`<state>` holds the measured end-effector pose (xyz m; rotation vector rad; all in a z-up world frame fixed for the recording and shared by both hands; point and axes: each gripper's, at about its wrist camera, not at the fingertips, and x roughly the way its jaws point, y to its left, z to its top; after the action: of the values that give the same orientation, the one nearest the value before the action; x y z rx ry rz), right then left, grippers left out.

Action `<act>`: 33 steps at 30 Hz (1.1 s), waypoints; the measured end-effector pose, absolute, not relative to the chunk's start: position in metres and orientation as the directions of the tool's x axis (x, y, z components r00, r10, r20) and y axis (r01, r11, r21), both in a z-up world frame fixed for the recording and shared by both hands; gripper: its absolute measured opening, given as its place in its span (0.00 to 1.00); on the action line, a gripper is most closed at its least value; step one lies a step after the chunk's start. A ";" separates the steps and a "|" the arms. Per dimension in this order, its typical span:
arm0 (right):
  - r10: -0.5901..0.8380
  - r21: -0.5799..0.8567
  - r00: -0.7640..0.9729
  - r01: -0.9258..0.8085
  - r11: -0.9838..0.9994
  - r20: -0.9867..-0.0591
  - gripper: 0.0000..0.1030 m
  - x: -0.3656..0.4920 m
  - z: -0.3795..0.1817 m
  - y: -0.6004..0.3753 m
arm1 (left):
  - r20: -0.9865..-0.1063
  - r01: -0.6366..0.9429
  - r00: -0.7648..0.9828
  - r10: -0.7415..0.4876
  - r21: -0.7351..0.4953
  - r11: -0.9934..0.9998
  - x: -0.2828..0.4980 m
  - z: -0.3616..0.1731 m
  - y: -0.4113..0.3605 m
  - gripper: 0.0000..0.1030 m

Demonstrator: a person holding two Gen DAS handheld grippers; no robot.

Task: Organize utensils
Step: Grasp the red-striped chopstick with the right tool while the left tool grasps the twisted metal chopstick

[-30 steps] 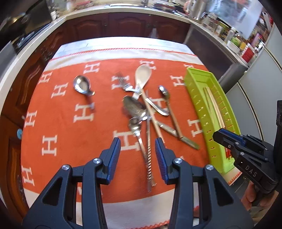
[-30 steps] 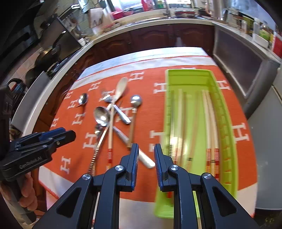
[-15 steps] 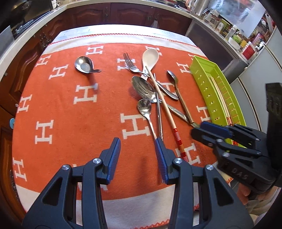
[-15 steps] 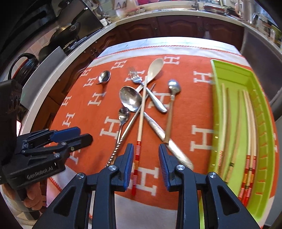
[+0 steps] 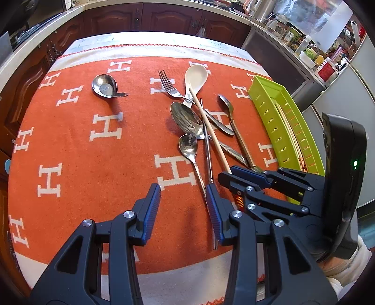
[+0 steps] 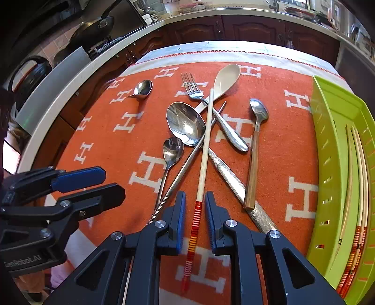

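Dark wooden cabinets [image 5: 164, 18] with carved doors are running along the far side, under a pale countertop [image 6: 70, 77]. A black pan [image 6: 93, 28] is sitting on the stove at far left. Jars and bottles [image 5: 304, 44] are crowding the far right counter. Bright light is falling across the desk [image 5: 164, 40]

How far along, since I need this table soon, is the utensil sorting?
Done: several chopsticks lie in the green tray. In hand: the right gripper straddles the red-banded chopstick, its jaws just closing but not yet pressing; the left gripper is open and empty. Left: the fork, white spoon, metal spoons and the rest on the orange cloth.
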<state>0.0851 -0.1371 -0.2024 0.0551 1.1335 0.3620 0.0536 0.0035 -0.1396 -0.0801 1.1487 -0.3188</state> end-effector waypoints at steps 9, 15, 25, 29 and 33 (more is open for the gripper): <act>0.241 0.132 0.433 -0.268 0.954 -0.868 0.08 0.081 -0.205 -0.128 | -0.879 0.229 0.356 -0.317 -0.247 0.941 0.062 -0.145 -0.005 0.36; 0.293 0.209 0.430 -0.233 0.950 -0.854 0.05 0.079 -0.202 -0.144 | -0.866 0.250 0.356 -0.352 -0.275 0.929 0.070 -0.146 -0.013 0.35; 0.357 0.307 0.469 -0.182 0.934 -0.808 0.05 0.073 -0.177 -0.174 | -0.868 0.307 0.318 -0.381 -0.286 0.908 0.083 -0.155 -0.035 0.16; 0.363 0.318 0.478 -0.176 0.932 -0.800 0.05 0.071 -0.171 -0.181 | -0.878 0.309 0.307 -0.367 -0.272 0.911 0.091 -0.163 -0.042 0.10; 0.366 0.324 0.478 -0.171 0.930 -0.798 0.05 0.068 -0.169 -0.187 | -0.887 0.301 0.310 -0.343 -0.251 0.920 0.101 -0.170 -0.047 0.10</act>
<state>0.0679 -0.1868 -0.1692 0.2112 1.0227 0.3309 0.1010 -0.0473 -0.1696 -0.0408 1.1812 -0.4255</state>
